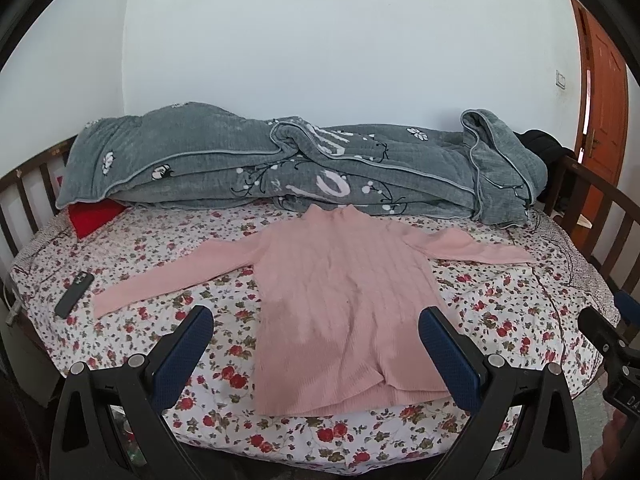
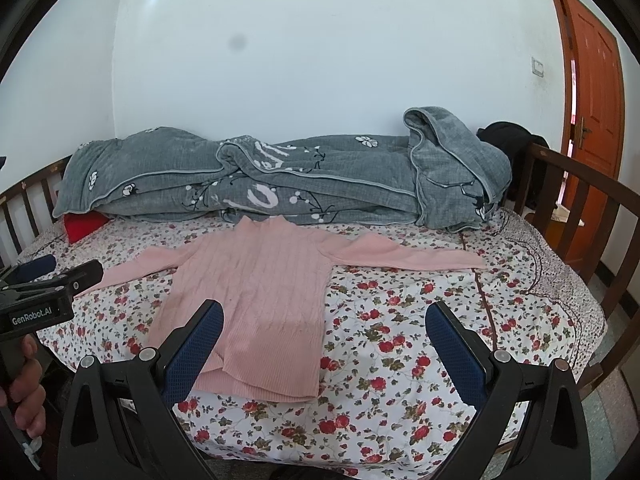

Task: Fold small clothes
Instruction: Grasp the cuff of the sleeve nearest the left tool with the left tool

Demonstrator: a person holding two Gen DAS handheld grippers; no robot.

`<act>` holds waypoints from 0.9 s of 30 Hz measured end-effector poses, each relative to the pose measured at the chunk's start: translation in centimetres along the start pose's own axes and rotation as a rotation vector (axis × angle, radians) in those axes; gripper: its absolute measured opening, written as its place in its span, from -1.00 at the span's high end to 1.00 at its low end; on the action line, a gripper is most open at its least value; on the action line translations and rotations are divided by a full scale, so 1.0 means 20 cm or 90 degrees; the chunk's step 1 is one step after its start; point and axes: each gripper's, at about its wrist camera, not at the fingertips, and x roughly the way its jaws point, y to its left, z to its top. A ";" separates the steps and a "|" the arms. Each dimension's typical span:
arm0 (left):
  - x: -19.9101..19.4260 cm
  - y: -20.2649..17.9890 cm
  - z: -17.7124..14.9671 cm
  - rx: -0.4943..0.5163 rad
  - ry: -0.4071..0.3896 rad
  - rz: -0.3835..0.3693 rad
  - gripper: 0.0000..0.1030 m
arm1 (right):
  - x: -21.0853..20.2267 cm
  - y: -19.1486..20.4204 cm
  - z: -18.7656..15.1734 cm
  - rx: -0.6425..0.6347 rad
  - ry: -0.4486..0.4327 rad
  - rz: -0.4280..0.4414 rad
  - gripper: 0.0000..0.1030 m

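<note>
A small pink ribbed sweater point(image 1: 336, 300) lies flat on the floral bedsheet point(image 1: 160, 240), collar toward the far side, both sleeves spread out sideways. It also shows in the right wrist view point(image 2: 256, 296). My left gripper point(image 1: 316, 320) is open and empty, hovering above the sweater's lower half near the bed's front edge. My right gripper point(image 2: 324, 316) is open and empty, above the sheet just right of the sweater's hem. The left gripper's body shows at the left edge of the right wrist view point(image 2: 44, 292).
A rumpled grey quilt point(image 1: 280, 168) lies along the far side of the bed. A red cushion point(image 1: 94, 216) peeks out at the far left. A dark phone point(image 1: 74, 294) lies on the sheet at left. Wooden bed rails point(image 2: 576, 200) stand on both sides; an orange door point(image 2: 592, 80) is at right.
</note>
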 end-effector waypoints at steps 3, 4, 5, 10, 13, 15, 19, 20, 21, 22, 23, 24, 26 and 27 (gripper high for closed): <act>0.05 0.03 -0.02 -0.003 0.000 0.000 -1.00 | 0.05 0.02 -0.01 0.001 0.009 -0.001 -0.93; 0.08 0.04 -0.03 -0.003 0.002 0.008 -1.00 | 0.08 0.02 -0.01 -0.001 0.011 -0.004 -0.93; 0.11 0.06 -0.04 -0.004 0.004 0.013 -1.00 | 0.11 0.03 -0.02 -0.002 0.013 -0.006 -0.93; 0.31 0.18 -0.12 -0.031 0.033 0.013 -1.00 | 0.27 0.07 -0.10 -0.018 0.007 -0.016 -0.93; 0.44 0.28 -0.20 -0.049 0.062 0.031 -1.00 | 0.34 0.09 -0.14 -0.022 -0.010 0.000 -0.93; 0.52 0.37 -0.26 -0.062 0.077 0.030 -1.00 | 0.40 0.11 -0.15 -0.022 0.003 0.003 -0.93; 0.66 0.57 -0.34 -0.111 0.104 0.044 -0.99 | 0.54 0.11 -0.18 -0.002 0.037 0.022 -0.93; 0.69 0.65 -0.36 -0.138 0.106 0.051 -0.99 | 0.56 0.11 -0.19 0.005 0.048 0.025 -0.93; 0.71 0.71 -0.37 -0.161 0.106 0.052 -0.98 | 0.60 0.11 -0.19 0.012 0.061 0.029 -0.93; 0.73 0.78 -0.37 -0.183 0.108 0.049 -0.96 | 0.64 0.11 -0.20 0.023 0.079 0.040 -0.93; 0.76 0.86 -0.38 -0.210 0.109 0.039 -0.95 | 0.67 0.11 -0.21 0.031 0.089 0.047 -0.93; 0.78 0.93 -0.38 -0.231 0.108 0.026 -0.94 | 0.71 0.12 -0.21 0.040 0.100 0.053 -0.93; 0.82 1.05 -0.39 -0.262 0.106 0.018 -0.94 | 0.77 0.13 -0.23 0.049 0.122 0.054 -0.93; 0.85 1.12 -0.39 -0.274 0.105 0.022 -0.93 | 0.80 0.14 -0.24 0.049 0.130 0.047 -0.92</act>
